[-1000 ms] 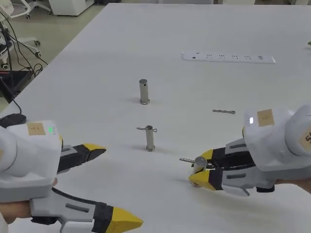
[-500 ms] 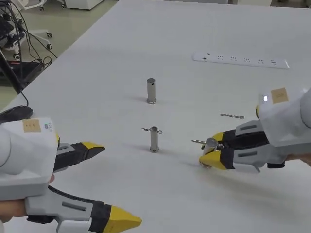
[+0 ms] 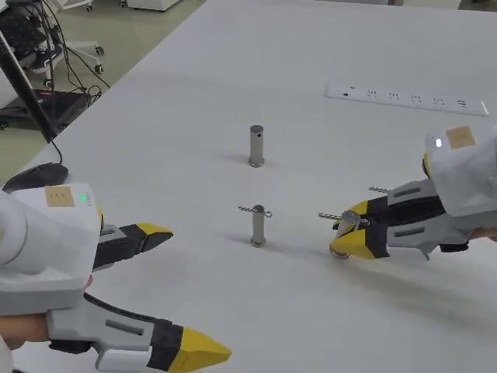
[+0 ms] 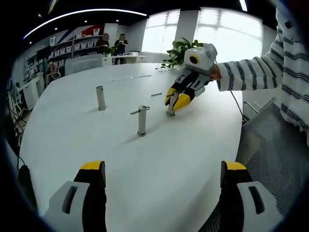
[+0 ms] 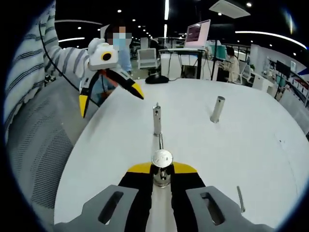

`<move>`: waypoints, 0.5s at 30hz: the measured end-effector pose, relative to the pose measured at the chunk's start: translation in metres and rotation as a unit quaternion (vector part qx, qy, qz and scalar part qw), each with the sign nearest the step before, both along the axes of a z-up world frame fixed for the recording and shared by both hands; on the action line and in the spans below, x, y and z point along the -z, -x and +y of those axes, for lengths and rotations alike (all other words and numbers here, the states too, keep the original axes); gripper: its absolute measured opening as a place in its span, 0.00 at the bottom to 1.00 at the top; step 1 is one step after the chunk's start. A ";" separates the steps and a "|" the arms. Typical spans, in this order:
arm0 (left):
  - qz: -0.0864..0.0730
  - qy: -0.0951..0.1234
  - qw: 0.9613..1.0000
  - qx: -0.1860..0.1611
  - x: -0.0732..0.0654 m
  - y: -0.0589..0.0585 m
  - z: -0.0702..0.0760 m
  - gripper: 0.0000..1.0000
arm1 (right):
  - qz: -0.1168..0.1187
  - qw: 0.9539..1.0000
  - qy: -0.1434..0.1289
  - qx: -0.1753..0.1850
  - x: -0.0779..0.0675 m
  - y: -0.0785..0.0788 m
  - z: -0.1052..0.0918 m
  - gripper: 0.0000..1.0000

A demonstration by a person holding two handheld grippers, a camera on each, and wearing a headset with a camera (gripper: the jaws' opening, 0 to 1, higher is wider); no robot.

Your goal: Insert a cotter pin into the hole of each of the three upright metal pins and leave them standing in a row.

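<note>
Steel pin (image 5: pixel 161 158) upright in the right hand-held gripper (image 3: pixel 347 233), clamped.
Loose cotter pin (image 3: pixel 378 189) lies close beside it; left hand-held gripper (image 3: pixel 196 294) gapes empty, farther off.

We see a white power strip (image 3: pixel 415 99) lying flat near the far right edge of the white counter (image 3: pixel 194 85). Beyond its left edge, black cables (image 3: pixel 48 37) trail over the floor (image 3: pixel 128 31).
</note>
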State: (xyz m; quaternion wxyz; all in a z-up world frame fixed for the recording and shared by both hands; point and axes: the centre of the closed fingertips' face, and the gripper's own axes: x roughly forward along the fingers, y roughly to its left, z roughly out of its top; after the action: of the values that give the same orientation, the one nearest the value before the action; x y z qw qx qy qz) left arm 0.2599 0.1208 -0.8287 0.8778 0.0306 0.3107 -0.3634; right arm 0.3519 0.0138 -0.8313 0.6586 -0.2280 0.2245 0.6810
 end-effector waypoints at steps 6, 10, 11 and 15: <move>0.004 0.003 1.000 -0.003 0.001 0.001 0.000 0.99 | -0.003 1.000 0.006 -0.012 0.005 0.002 0.000 0.13; 0.008 0.003 1.000 0.000 0.002 0.001 -0.003 0.99 | 0.000 1.000 0.008 -0.019 0.009 0.005 -0.002 0.13; 0.009 0.003 1.000 0.002 0.002 0.001 -0.004 0.99 | -0.002 1.000 0.004 -0.022 0.008 0.006 -0.002 0.13; 0.011 -0.004 1.000 0.007 0.005 0.002 -0.005 0.99 | -0.004 1.000 -0.001 -0.021 0.008 0.007 -0.002 0.13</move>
State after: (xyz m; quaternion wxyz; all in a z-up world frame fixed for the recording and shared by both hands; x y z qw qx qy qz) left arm 0.2577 0.1160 -0.8336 0.8715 0.0327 0.3216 -0.3687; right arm 0.3451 0.0114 -0.8390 0.6455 -0.2347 0.2164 0.6938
